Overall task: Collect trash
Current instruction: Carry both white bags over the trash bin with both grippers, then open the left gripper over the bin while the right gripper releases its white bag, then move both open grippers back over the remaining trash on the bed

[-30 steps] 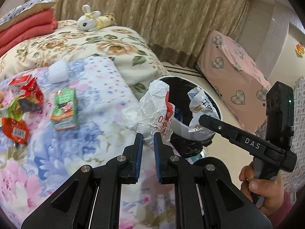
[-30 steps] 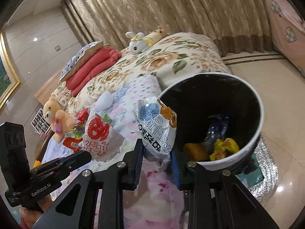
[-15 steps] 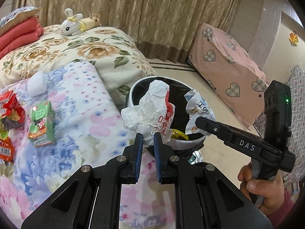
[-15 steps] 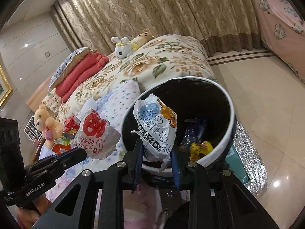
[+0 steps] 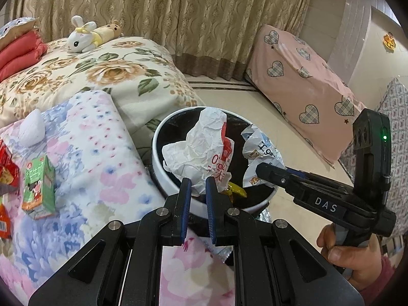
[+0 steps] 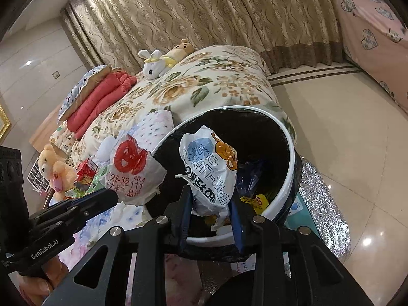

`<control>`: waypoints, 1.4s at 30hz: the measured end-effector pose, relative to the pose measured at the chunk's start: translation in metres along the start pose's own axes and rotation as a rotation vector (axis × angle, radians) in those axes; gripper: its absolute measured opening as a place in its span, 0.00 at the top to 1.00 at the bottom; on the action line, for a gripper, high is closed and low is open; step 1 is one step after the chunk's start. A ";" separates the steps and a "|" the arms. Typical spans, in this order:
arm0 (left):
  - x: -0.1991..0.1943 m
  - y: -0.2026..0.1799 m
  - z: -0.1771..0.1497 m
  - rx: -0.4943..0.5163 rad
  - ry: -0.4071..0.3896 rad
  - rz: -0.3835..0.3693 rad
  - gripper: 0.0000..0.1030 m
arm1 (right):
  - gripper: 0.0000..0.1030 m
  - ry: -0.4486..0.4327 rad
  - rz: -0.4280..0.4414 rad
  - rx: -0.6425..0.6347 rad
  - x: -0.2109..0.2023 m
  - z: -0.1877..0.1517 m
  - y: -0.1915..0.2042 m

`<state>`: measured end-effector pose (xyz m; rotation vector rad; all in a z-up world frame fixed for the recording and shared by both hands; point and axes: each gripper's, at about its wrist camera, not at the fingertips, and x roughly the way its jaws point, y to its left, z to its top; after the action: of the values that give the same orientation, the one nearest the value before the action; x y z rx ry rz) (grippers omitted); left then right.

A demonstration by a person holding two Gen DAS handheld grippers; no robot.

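Both tools angled down above the bin (image 5: pixel 163 176): left tool (image 5: pixel 195 186) clenched on red-printed wrapper (image 5: pixel 204 148), right tool (image 6: pixel 210 201) clasping blue-printed bag (image 6: pixel 209 176).

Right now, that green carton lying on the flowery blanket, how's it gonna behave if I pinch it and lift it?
The green carton looks creased and dented, so it is probably empty: light, and likely to crush rather than resist. Its flat faces suggest it won't roll. It lies on a soft blanket, so pushing may snag or tip it instead of sliding it.
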<state>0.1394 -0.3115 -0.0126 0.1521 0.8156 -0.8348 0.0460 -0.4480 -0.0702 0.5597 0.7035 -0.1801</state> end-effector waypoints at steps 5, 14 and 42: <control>0.010 -0.001 0.005 0.001 0.013 0.000 0.89 | 0.71 0.007 -0.004 -0.001 0.005 0.004 -0.003; 0.022 0.000 0.009 -0.012 0.031 -0.007 0.87 | 0.65 0.024 -0.021 -0.005 0.014 0.011 -0.008; -0.050 0.098 -0.075 -0.256 -0.013 0.151 0.57 | 0.21 0.036 0.107 -0.103 0.018 -0.019 0.084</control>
<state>0.1456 -0.1835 -0.0478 -0.0181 0.8800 -0.5827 0.0775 -0.3669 -0.0581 0.5020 0.7122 -0.0341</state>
